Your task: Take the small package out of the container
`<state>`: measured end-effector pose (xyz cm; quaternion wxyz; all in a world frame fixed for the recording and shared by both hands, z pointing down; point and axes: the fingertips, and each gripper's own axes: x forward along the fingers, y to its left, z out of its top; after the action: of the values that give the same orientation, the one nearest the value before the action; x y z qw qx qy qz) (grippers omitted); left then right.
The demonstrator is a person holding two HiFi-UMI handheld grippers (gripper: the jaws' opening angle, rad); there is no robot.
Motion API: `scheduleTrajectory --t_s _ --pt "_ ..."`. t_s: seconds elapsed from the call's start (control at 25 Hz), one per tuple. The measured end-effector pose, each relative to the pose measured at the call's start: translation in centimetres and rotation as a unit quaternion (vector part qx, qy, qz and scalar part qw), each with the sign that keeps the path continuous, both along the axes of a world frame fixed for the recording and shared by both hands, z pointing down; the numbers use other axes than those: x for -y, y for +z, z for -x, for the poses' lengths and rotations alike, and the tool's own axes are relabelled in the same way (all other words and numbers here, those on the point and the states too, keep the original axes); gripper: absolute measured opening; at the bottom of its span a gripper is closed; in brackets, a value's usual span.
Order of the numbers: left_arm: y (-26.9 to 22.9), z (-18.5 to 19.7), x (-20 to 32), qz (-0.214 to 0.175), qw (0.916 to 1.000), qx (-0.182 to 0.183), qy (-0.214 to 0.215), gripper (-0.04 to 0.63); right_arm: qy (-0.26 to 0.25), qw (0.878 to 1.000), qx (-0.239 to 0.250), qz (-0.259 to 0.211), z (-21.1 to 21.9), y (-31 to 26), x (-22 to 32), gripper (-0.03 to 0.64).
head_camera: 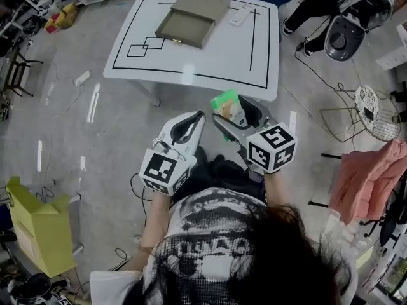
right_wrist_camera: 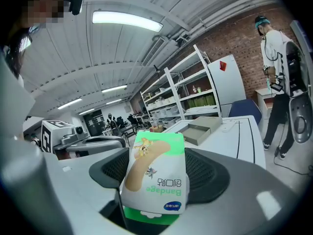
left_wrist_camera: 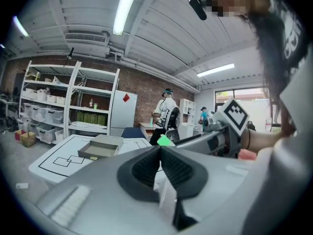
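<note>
Right tool (head_camera: 238,116) clamps our small green-and-white bandage package (right_wrist_camera: 155,175), near us, well apart from the open grey container (head_camera: 187,21) on the far white table (head_camera: 216,59). Left tool (left_wrist_camera: 160,166): jaws together, empty. If the grip slackens, we likely drop it.

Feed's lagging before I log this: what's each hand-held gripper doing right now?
Left hand-held gripper: closed, empty.
Right hand-held gripper: closed on the small package.

The small white-and-green flat package (right_wrist_camera: 155,173) reads "Bandage" in green letters (upside down here), its smaller print illegible
</note>
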<state>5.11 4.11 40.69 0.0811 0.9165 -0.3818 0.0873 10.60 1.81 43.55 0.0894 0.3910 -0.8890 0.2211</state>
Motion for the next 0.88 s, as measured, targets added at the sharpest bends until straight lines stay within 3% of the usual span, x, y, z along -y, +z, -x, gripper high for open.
scheduleTrajectory --t_s 0.88 --pt "-0.59 -0.57 -1.0 -0.009 0.9999 0.008 -0.003 0.0 -0.008 1.0 0.006 -0.003 -0.32 -0.26 -0.49 0.364"
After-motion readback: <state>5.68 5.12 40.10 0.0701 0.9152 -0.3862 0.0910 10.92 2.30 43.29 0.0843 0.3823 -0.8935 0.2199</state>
